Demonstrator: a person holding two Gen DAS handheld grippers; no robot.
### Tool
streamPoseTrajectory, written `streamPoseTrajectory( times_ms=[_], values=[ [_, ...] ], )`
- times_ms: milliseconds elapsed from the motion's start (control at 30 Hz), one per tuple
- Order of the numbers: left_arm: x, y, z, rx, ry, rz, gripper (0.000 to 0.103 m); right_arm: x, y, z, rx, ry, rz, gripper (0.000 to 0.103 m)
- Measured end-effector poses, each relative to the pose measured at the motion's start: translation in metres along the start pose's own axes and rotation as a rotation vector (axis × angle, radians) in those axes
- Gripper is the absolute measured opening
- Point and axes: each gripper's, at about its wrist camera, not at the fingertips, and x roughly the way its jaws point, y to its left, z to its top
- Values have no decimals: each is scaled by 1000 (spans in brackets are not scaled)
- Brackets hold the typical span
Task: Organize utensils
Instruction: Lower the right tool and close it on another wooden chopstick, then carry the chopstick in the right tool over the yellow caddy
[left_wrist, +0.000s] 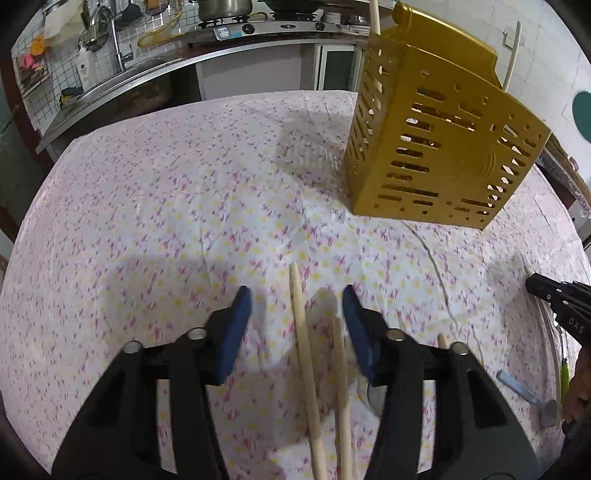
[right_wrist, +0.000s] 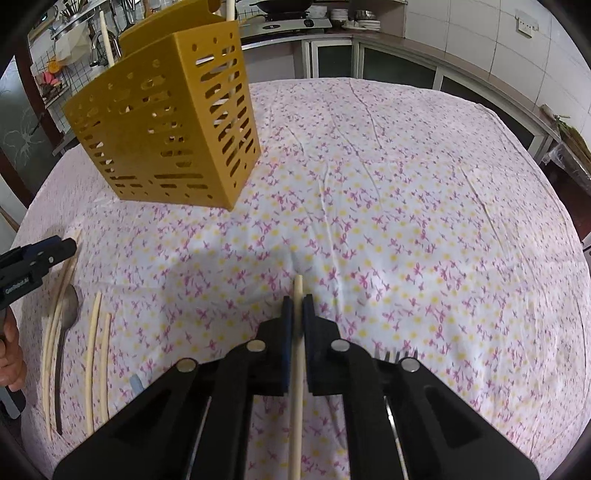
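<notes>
A yellow slotted utensil holder (left_wrist: 436, 147) stands on the flowered tablecloth, with two chopsticks upright in it; it also shows in the right wrist view (right_wrist: 166, 122). My left gripper (left_wrist: 297, 306) is open above two wooden chopsticks (left_wrist: 306, 369) lying between its fingers. My right gripper (right_wrist: 297, 306) is shut on a single wooden chopstick (right_wrist: 296, 387), whose tip pokes out past the pads. More chopsticks (right_wrist: 94, 362) and a metal spoon (right_wrist: 66, 332) lie at the left in the right wrist view. A fork (right_wrist: 395, 356) lies under the right gripper.
The table (right_wrist: 406, 184) is covered by a white cloth with pink and yellow flowers. A kitchen counter with sink (left_wrist: 122, 74) and stove (left_wrist: 258, 26) runs behind it. A small blue-grey tool (left_wrist: 524, 395) lies at the right in the left wrist view.
</notes>
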Motion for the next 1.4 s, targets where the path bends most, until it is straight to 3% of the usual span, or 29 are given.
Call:
streamPoseTrajectory(
  times_ms=[167,267,500,567,633,833,1067,1400],
  values=[
    [2,-8,8,28,5,14,32,3,0,5,-4,0,5,6],
    [15,-6,8,24,54,44,29,5,-1,7,-2,2,11,6],
    [20,-9,15,49,91,34,26,6,1,8,-22,11,10,6],
    [19,-8,18,59,92,47,6,8,0,10,-27,13,9,6],
    [19,-9,20,74,89,56,3,8,0,11,-27,16,13,6],
    [5,-7,12,53,73,26,3,4,-4,13,-4,14,35,6],
    [-33,-3,17,28,-9,-5,4,-18,-8,18,23,-52,93,6],
    [-71,1,20,14,-88,-16,4,-66,-8,26,15,-160,101,6]
  ],
)
